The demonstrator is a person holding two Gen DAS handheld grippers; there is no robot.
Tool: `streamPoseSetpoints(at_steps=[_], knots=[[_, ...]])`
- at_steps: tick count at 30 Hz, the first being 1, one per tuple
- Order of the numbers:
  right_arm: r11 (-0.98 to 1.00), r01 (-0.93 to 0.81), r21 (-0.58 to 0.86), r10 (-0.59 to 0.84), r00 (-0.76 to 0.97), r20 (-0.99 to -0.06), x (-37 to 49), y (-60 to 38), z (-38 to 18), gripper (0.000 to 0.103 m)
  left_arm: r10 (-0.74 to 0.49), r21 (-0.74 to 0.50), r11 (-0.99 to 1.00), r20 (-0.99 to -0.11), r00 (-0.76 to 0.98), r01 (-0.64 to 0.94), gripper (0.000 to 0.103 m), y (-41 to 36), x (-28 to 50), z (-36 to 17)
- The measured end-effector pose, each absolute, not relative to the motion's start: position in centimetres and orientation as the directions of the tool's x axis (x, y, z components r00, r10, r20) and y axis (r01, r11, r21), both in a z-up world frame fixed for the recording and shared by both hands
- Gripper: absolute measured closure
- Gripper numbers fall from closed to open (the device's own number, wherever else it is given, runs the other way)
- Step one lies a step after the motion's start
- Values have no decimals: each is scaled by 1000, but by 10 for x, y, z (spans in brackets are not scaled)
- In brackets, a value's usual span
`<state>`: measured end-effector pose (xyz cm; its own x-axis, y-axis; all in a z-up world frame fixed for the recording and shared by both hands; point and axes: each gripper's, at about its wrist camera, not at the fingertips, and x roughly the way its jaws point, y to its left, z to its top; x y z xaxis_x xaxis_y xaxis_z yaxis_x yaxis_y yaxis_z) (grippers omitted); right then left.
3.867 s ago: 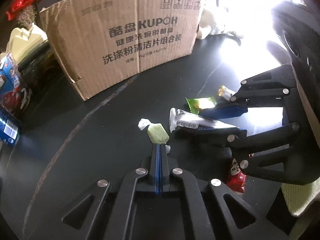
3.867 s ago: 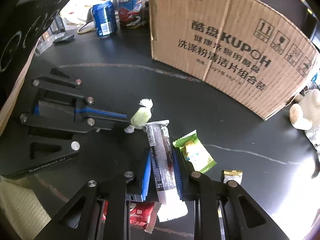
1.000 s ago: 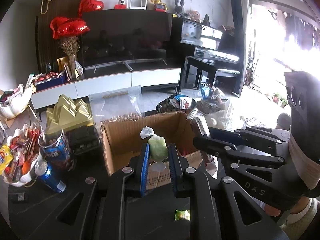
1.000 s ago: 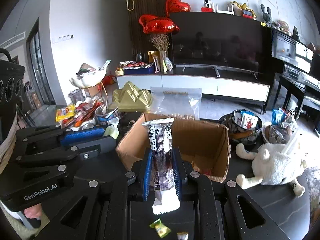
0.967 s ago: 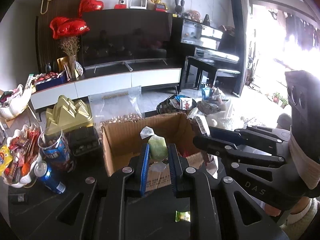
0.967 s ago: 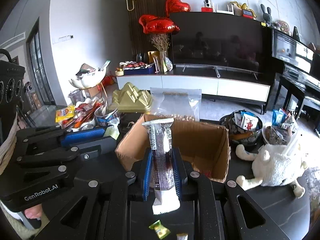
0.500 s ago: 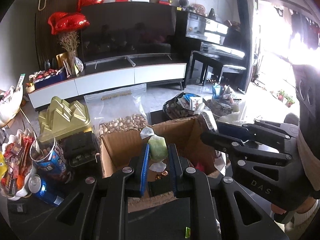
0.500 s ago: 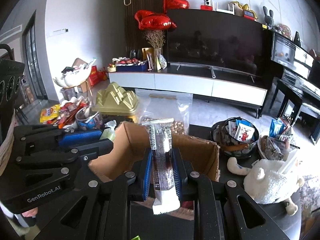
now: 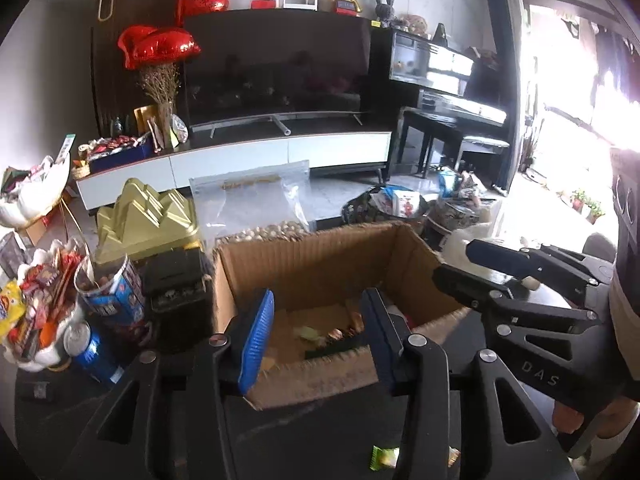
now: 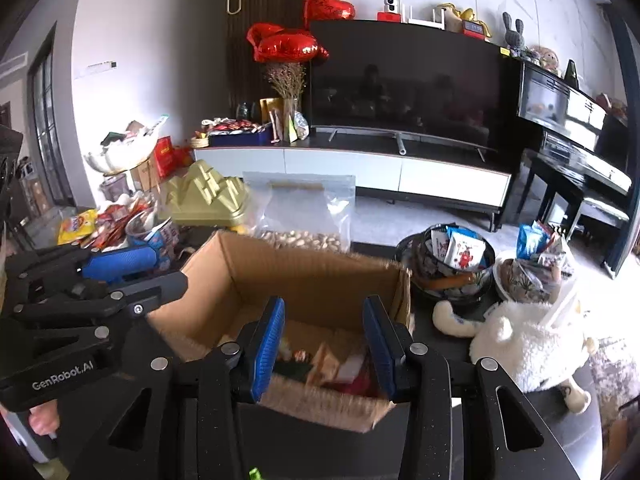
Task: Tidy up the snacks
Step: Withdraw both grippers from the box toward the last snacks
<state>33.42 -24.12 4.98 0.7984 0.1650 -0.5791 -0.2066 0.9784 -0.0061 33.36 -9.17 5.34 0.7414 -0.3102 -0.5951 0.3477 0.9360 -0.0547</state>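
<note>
Left wrist view: left tongs (image 9: 316, 332) poised over the open cardboard box (image 9: 280, 272), blue ribbed pads (image 9: 256, 340) parting, nothing between them; likely spread here so a snack falls straight inside. Box floor scattered with small wrapped snacks (image 9: 320, 334), blurred, colours pale green and dark. Right tongs (image 9: 476, 268) reaching in from the right over the box corner. Corrugated brown walls, torn fuzzy near rim, no flaps visible. One green-wrapped candy (image 9: 382, 457) left on the dark glossy bench (image 9: 304, 440) below, apart from the box.

Right wrist view: right tongs (image 10: 324, 344) likewise above the box's near rim, pads opening, empty; crinkly packets (image 10: 344, 364) lying beneath on the box floor. Left tongs seen at the left edge with pads apart. Beyond the box: clear plastic zip bag of pale nuts (image 10: 308, 220) standing upright, gold ridged tin (image 10: 204, 196), fluffy white plush toy (image 10: 528, 348) on the bench.
</note>
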Motion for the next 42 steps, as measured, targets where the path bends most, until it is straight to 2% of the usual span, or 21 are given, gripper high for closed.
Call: streamPoseSetpoints(at_steps=[19, 22, 28, 42], knots=[[980, -188, 63, 188, 779, -598, 221, -257, 24, 61, -352, -10, 900, -605, 714, 435, 58, -114, 221, 37], [980, -183, 74, 190, 770, -609, 207, -262, 17, 61, -358, 8, 891, -603, 713, 455, 56, -117, 203, 32], [979, -187, 80, 194, 737, -647, 182, -264, -6, 61, -375, 11, 870, -632, 678, 492, 55, -121, 176, 10], [973, -196, 126, 224, 639, -736, 157, -257, -56, 61, -404, -68, 845, -731, 550, 530, 55, -118, 155, -51]])
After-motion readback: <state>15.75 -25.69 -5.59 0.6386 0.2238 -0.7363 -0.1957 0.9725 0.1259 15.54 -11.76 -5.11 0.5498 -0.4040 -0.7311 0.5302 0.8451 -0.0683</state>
